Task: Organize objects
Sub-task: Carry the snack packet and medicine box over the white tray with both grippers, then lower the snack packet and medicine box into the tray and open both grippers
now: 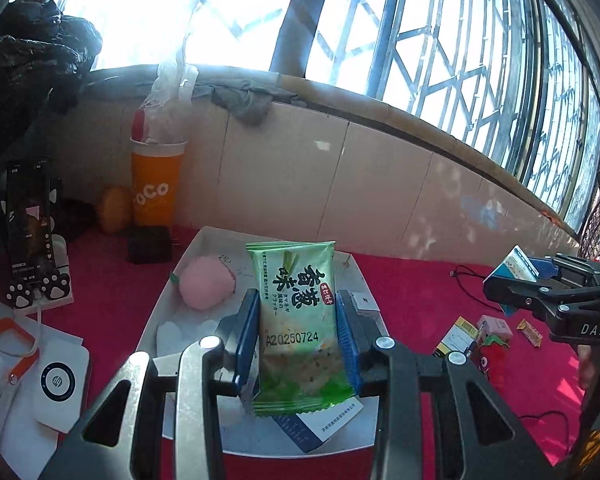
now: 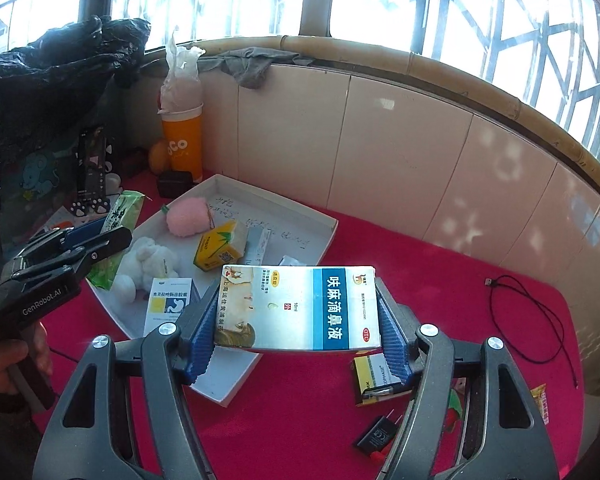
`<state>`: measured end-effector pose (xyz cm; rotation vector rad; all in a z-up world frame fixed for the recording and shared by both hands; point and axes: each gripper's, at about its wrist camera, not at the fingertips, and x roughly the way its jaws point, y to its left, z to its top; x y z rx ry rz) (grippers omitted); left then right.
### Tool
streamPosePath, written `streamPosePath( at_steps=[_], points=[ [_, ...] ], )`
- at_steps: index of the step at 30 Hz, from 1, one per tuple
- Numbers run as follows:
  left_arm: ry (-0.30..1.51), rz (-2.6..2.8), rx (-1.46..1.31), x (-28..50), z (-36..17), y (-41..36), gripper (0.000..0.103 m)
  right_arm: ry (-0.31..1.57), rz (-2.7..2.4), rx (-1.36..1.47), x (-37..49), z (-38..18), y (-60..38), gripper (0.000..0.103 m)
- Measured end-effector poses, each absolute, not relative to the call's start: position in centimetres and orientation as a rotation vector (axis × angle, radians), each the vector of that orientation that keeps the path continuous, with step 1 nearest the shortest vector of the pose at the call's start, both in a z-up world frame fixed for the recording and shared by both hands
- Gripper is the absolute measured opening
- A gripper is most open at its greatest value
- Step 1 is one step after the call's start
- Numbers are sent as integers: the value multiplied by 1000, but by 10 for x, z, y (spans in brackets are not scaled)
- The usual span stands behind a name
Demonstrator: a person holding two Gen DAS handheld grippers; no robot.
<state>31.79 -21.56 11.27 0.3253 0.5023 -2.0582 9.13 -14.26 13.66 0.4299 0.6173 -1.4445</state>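
Observation:
My left gripper [image 1: 297,322] is shut on a green cracker packet [image 1: 296,320] and holds it above the white tray [image 1: 160,308]; the packet also shows in the right wrist view [image 2: 120,216]. My right gripper [image 2: 300,312] is shut on a blue and white nose-drop box [image 2: 300,308], held above the red cloth beside the tray's near corner [image 2: 228,396]. In the tray lie a pink fluffy ball [image 2: 186,216], a white plush toy [image 2: 148,264], a yellow box [image 2: 220,246] and a blue and white medicine box [image 2: 168,308].
On the red cloth to the right lie a yellow and black box [image 2: 370,376], a black charger plug [image 2: 376,436], a snack packet [image 2: 542,400] and a black cable [image 2: 532,312]. An orange cup [image 2: 182,144], an orange fruit [image 2: 158,156] and a phone on a stand [image 2: 92,168] stand behind the tray.

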Motion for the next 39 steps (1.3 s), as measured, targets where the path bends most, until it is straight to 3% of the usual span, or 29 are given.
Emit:
streamPosePath(
  at_steps=[14, 29, 30, 31, 32, 33, 34, 39],
  points=[
    [505, -2023, 425, 321, 118, -277, 37, 557, -1416, 664, 83, 117, -231, 69],
    [651, -1993, 514, 306, 83, -317, 38, 427, -1383, 920, 80, 63, -298, 71],
    [658, -1989, 504, 307, 82, -317, 41, 413, -1378, 924, 81, 60, -299, 72],
    [661, -1986, 482, 310, 82, -317, 54, 398, -1380, 911, 82, 60, -297, 78],
    [656, -1981, 455, 313, 83, -316, 83, 390, -1387, 894, 82, 60, -295, 85],
    [644, -1977, 427, 316, 85, -314, 96, 382, -1392, 879, 82, 61, -293, 92],
    [628, -1974, 395, 318, 88, -311, 103, 371, -1394, 872, 81, 62, -290, 99],
    [585, -1955, 326, 326, 106, -295, 103, 241, -1397, 883, 58, 76, -262, 103]
  ],
)
